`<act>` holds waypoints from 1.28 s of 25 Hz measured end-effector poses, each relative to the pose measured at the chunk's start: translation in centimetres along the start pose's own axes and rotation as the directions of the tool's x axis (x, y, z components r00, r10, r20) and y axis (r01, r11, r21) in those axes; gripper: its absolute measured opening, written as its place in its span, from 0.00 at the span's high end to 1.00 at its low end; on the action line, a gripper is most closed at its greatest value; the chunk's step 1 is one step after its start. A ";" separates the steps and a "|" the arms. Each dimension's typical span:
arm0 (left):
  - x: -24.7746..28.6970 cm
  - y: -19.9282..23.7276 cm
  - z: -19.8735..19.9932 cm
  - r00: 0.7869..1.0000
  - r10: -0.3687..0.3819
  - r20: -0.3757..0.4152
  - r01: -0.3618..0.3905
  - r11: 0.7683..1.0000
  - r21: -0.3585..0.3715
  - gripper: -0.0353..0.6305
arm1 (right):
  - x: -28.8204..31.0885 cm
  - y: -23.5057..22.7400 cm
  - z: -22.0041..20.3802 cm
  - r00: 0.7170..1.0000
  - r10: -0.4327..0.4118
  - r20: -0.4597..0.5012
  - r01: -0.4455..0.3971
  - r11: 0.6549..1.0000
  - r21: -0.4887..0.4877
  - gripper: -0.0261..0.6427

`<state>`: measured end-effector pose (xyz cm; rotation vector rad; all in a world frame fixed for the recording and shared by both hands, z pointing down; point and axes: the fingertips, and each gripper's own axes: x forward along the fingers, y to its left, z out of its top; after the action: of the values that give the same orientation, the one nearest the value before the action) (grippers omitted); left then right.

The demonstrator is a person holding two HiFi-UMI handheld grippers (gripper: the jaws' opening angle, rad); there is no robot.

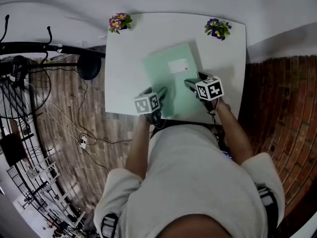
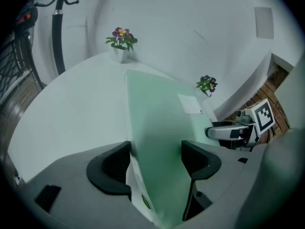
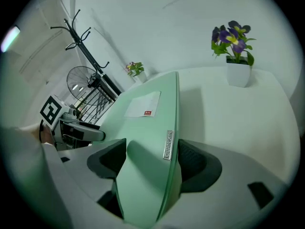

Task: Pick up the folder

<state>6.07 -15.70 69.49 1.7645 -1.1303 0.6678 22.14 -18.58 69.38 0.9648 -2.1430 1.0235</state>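
A light green folder with a white label is held over the white table, near its front edge. My left gripper grips the folder's near left corner and my right gripper grips its near right side. In the left gripper view the folder fills the gap between the jaws of the left gripper, with the right gripper beyond. In the right gripper view the folder sits edge-on in the right gripper. A shadow lies beneath the folder's side.
Two small flower pots stand at the table's far corners. A coat rack and a fan stand left of the table, with cables on the wooden floor. A brick-patterned floor lies to the right.
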 end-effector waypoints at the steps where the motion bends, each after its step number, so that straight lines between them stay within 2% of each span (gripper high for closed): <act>1: -0.3 0.5 -0.2 1.000 0.005 0.006 -0.005 1.000 -0.011 0.42 | 0.3 0.5 0.2 1.000 0.005 -0.003 -0.005 1.000 -0.012 0.46; 13: -5.5 7.4 -1.4 0.995 0.061 0.082 -0.055 0.996 -0.070 0.42 | 4.6 8.2 1.5 0.998 0.051 -0.041 -0.055 0.994 -0.097 0.46; 18: -7.7 10.3 -1.7 0.988 0.092 0.126 -0.073 0.987 -0.145 0.42 | 6.2 11.0 2.6 0.996 0.050 -0.069 -0.060 0.987 -0.147 0.47; 25: -10.0 13.6 -1.7 0.976 0.131 0.172 -0.092 0.972 -0.215 0.42 | 8.7 14.7 3.5 0.991 0.104 -0.085 -0.117 0.978 -0.175 0.48; 32: -11.8 14.6 -0.2 0.962 0.154 0.225 -0.110 0.974 -0.197 0.42 | 8.4 16.2 5.7 0.996 0.077 -0.049 -0.087 0.968 -0.235 0.48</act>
<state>-12.19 -13.12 65.95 1.6519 -1.4380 0.4201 3.38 -19.02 65.84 0.7420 -2.2269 0.7932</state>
